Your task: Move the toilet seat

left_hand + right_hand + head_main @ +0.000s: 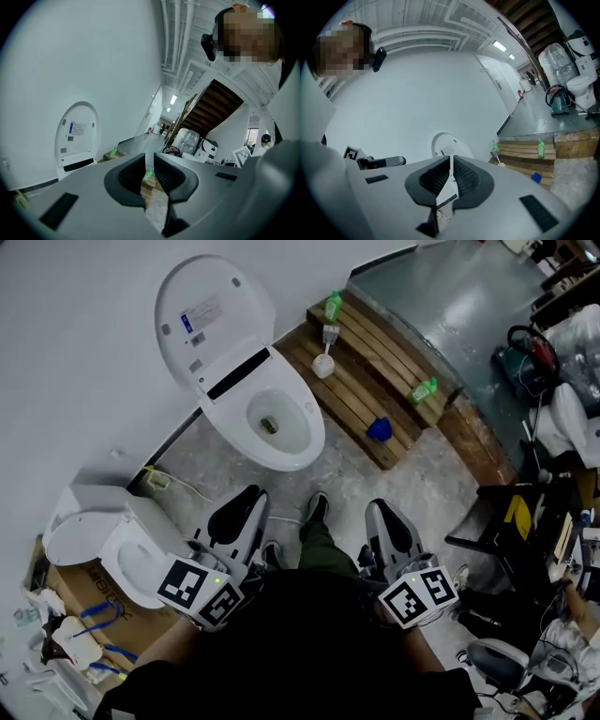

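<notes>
A white toilet [281,427] stands against the wall in the head view, its lid [211,320] raised upright with a label on its inner face. I cannot tell the seat from the bowl's white rim. My left gripper [246,495] and right gripper [380,510] hover low near my body, well short of the bowl and touching nothing. In the left gripper view the lid [77,133] shows far off, and the left gripper [149,164] has a narrow empty gap between its jaws. In the right gripper view the right gripper [451,164] is shut on nothing, with the lid [445,144] beyond it.
A second toilet [112,540] sits on a cardboard box [84,606] at lower left. A wooden platform [361,381] right of the bowl carries green bottles [333,306], a toilet brush [323,362] and a blue object [380,429]. My shoe [317,507] is between the grippers. Clutter and a black table [511,521] fill the right.
</notes>
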`<state>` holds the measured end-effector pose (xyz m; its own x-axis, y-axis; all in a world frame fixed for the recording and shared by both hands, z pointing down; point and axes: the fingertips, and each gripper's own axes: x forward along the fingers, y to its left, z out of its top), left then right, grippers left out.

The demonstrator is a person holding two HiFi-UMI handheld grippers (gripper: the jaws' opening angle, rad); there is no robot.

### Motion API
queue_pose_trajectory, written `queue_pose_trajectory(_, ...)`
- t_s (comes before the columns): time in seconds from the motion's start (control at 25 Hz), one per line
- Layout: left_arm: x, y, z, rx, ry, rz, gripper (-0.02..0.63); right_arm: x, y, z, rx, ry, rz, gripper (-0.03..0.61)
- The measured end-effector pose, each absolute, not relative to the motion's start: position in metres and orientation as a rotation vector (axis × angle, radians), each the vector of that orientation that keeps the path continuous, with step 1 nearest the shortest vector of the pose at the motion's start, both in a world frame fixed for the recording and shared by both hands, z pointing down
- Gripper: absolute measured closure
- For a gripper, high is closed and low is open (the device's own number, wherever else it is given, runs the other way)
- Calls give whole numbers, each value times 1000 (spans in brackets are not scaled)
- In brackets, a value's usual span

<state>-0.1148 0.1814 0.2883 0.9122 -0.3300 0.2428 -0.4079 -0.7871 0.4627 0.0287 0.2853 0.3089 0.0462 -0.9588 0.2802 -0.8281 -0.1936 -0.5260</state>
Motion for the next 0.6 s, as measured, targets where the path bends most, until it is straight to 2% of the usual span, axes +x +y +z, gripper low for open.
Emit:
queue_pose_trajectory(0.32,-30,150,292,2544,-651,245,548,122,239,330,-2015,1931,-934,532)
queue_pose_trajectory(0.6,-10,132,304,2476,-826,283,548,158,199,342,-1884,2080,-973,533)
